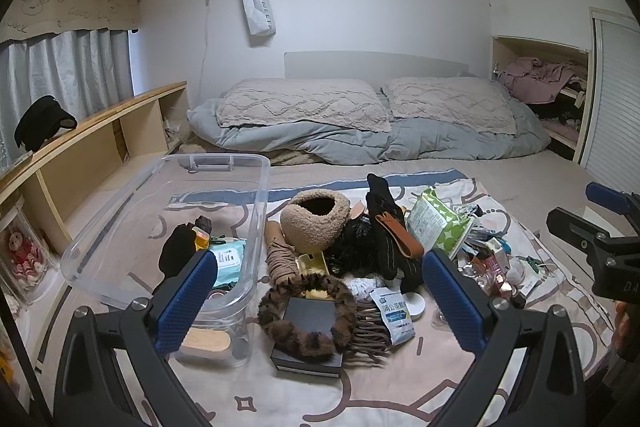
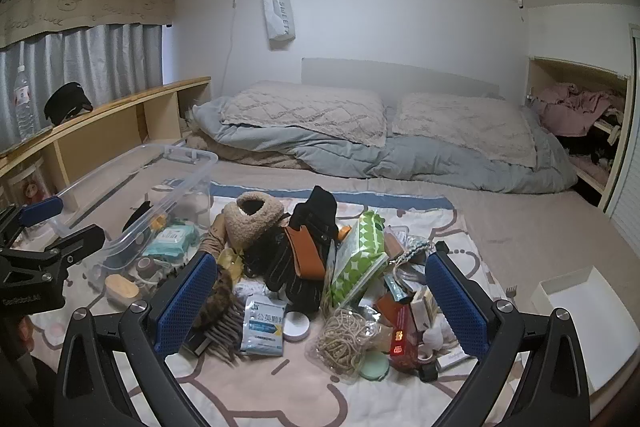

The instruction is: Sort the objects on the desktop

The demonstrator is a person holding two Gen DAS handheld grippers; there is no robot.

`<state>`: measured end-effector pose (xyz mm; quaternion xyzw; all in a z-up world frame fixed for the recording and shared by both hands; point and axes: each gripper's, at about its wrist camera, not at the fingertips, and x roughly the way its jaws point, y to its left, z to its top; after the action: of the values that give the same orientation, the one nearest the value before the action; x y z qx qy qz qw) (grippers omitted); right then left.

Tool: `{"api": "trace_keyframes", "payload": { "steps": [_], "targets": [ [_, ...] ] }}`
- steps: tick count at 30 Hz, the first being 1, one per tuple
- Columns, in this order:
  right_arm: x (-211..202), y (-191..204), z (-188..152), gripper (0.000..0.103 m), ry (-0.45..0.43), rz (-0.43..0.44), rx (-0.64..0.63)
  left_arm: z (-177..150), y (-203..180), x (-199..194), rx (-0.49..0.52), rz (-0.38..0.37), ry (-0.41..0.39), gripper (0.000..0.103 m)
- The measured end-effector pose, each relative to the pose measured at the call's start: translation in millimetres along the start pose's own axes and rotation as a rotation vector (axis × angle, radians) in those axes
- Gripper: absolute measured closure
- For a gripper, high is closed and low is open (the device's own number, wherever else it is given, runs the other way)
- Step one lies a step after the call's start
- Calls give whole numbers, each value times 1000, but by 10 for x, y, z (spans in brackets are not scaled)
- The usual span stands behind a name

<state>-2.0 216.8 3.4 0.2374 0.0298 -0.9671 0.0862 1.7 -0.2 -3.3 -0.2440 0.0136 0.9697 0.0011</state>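
**Left wrist view: both tools wide open over a messy bed pile**

Left wrist camera looks down at a bed with a patterned blanket point(image 1: 400, 395) spread over it. The left tool point(image 1: 320, 291) has its blue pads spread wide with nothing between them; it just hangs above the clutter. Right under it sits a dark box point(image 1: 310, 319) with a brown furry headband point(image 1: 304, 331) looped over it, and a white-and-blue packet point(image 1: 394, 315) lies just beside that. Behind them is a fuzzy tan hat point(image 1: 314, 223), black gloves point(image 1: 384, 227) with a brown strap across them, and a green-and-white tissue pack point(image 1: 436, 223).

Off to the left there's a clear plastic bin point(image 1: 256, 227) resting on the bed, already holding a few bits: a teal wipes pack point(image 1: 228, 261), something black, and a wooden-topped item near the front corner.

From the right wrist camera, the right tool point(image 2: 320, 291) is just as wide and empty too. Below it is the right side of the pile: a bag of beige cord point(image 2: 346, 339), a mint round lid point(image 2: 374, 365), a red box point(image 2: 402, 335) and a white round tin point(image 2: 296, 325). A white tray point(image 2: 592, 311) sits apart on the bed at the far right. The other tool shows at the left edge of that view, near the bin.

Pillows and a grey duvet are bunched at the head of the bed.
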Motion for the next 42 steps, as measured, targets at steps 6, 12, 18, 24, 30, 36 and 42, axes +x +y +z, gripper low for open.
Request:
{"api": "trace_keyframes", "payload": {
  "steps": [6,12,18,24,30,36,42],
  "targets": [
    [-7,-47,-5,0,0,3,3,10,1,3,2,-1,2,0],
    [-32,-68,2,0,-2,5,4,8,3,3,2,-1,2,0],
    [-31,-70,3,0,-2,5,4,13,-2,4,2,-1,2,0],
    [-23,-79,4,0,-3,4,6,13,2,3,2,-1,3,0],
    [-26,-79,4,0,-3,4,6,13,1,4,2,-1,2,0],
    [-28,-79,7,0,-2,0,8,13,4,4,2,-1,2,0],
    [-33,-81,10,0,-2,1,7,13,3,3,2,-1,2,0]
  ]
}}
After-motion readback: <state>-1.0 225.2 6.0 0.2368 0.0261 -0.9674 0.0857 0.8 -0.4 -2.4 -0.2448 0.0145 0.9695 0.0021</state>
